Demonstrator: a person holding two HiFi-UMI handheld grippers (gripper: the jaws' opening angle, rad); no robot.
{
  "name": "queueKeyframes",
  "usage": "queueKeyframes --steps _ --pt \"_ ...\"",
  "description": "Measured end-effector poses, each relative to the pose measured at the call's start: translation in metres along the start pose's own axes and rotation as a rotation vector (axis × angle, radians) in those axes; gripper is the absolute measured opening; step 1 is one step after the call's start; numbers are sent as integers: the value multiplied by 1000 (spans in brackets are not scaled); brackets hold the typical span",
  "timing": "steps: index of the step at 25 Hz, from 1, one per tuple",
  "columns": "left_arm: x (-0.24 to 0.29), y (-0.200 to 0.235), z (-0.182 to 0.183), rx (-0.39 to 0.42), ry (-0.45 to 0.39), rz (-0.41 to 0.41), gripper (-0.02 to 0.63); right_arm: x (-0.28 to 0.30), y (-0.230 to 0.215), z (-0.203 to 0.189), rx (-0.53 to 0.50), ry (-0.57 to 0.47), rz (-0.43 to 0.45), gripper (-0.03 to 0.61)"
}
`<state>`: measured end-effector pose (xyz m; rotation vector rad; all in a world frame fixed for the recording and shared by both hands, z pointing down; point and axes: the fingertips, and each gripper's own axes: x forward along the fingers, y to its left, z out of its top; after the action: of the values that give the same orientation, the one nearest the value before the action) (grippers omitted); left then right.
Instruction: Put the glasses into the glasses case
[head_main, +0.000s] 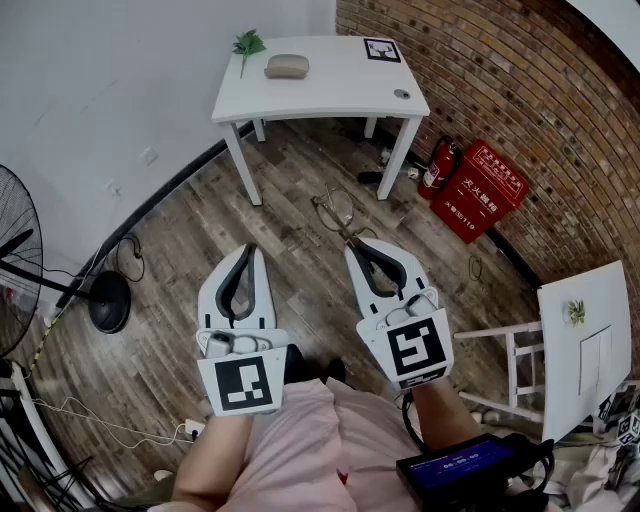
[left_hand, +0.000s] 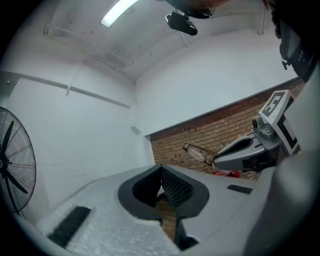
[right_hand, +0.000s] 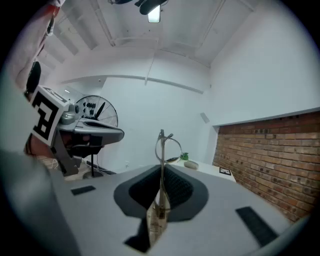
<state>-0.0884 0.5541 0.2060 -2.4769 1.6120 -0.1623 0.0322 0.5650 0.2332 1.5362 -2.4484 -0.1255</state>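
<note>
Across the room, on the white table (head_main: 335, 90), the glasses case (head_main: 286, 66) lies well ahead of both grippers, its long axis crosswise to the person. The right gripper (head_main: 352, 243) is clamped on the glasses (head_main: 335, 212), which jut forward from its tips toward the table. The left gripper (head_main: 250, 248), pressed together on nothing, hangs level beside it, about equally far from the case.
</note>
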Motion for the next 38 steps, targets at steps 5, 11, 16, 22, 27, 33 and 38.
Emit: queueKeyframes --steps 5,11,16,22,27,33,38 --pt "-3 -4 0 -2 2 4 8 -3 -1 -3 -15 -15 6 26" --pt "-3 -13 -5 -5 9 17 9 -9 -10 -7 21 -16 0 26" --pt "5 -12 -18 -19 40 30 8 -2 -27 -15 35 -5 -23 28" --pt "44 17 -43 -35 71 45 8 43 -45 -28 34 28 -29 28" --pt "108 47 -75 -46 106 20 9 119 -65 -45 53 54 -24 28" --pt "200 110 -96 -59 120 7 9 224 -89 -39 47 67 -22 28" --pt "264 155 -91 -37 100 -13 8 289 -115 -18 51 49 -58 28"
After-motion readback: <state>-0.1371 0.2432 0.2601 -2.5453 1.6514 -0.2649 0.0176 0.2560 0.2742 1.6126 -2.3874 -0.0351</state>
